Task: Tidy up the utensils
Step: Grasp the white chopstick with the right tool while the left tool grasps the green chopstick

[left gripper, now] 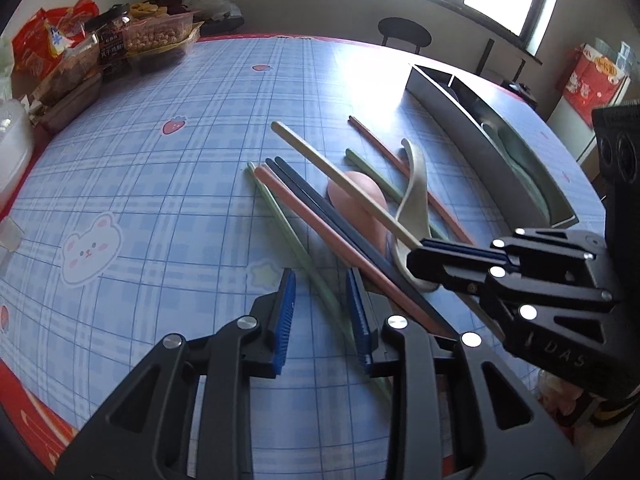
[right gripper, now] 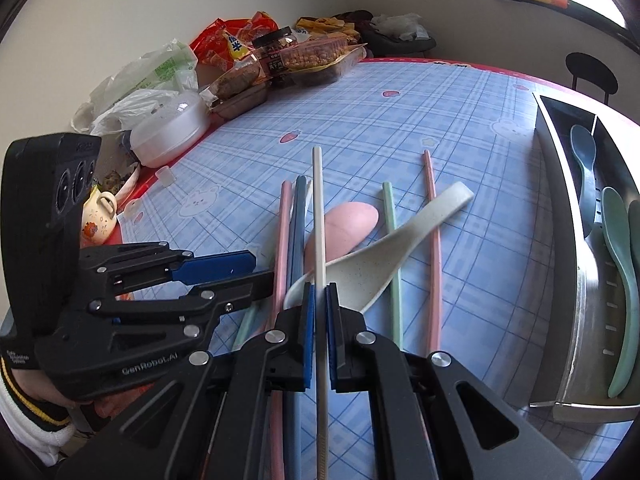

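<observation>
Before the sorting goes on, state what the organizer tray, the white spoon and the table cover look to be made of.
Organizer tray: likely stainless steel, brushed grey, with glare on its thin folded walls.
White spoon: probably matte plastic or a fibre composite, off-white with fine dark speckles.
Table cover: looks like printed vinyl or oilcloth, smooth, with window glare across the plaid.

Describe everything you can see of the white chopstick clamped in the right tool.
The long, slim white chopstick, smooth and plastic-looking, is clamped between the blue pads of the shut right tool. It points away toward the blue checked tablecloth, its far end raised. In the picture it crosses the speckled white soup spoon and the pink spoon bowl; contact with them is unclear.
</observation>
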`<state>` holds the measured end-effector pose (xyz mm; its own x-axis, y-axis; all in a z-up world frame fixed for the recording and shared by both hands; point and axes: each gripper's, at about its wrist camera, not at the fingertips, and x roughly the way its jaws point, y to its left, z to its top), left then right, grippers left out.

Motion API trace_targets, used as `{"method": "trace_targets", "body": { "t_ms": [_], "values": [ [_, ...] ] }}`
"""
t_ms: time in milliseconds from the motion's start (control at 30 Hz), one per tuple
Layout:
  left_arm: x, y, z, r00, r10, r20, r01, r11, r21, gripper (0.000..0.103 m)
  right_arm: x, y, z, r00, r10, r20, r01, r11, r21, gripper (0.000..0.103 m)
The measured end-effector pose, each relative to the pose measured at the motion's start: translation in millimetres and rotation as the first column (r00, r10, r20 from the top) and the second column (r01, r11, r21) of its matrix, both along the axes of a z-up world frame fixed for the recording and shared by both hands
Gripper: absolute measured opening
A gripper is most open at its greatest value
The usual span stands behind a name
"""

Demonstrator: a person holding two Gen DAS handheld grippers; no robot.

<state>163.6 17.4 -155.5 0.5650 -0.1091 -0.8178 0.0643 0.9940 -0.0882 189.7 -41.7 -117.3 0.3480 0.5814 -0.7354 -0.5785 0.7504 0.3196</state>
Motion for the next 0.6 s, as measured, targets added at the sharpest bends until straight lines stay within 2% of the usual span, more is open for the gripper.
{"method": "trace_targets", "body": {
  "t_ms": [267,433,600],
  "values": [
    [-1.7,-14.5,-1.8,0.999,-0.048,-0.003,0.048,0.992,0.121,0.03,2.0,-1.5,-0.2,1.0,-0.012,0.0,0.012,1.0,0.004,0.006],
    [2.5,-12.6,-0.5,0.994,-0.098,-0.041,0.103,0.984,0.147,0.032,1.9,-2.1,-2.5,1.0,-0.017,-0.002,0.017,1.0,-0.004,0.006],
    [1.5,-7.3,0.7,0.992,-0.115,-0.059,0.125,0.971,0.204,0.031,3.8,-2.6,-3.9,1.0,-0.024,-0.01,0.024,1.0,-0.001,0.006]
  ]
}}
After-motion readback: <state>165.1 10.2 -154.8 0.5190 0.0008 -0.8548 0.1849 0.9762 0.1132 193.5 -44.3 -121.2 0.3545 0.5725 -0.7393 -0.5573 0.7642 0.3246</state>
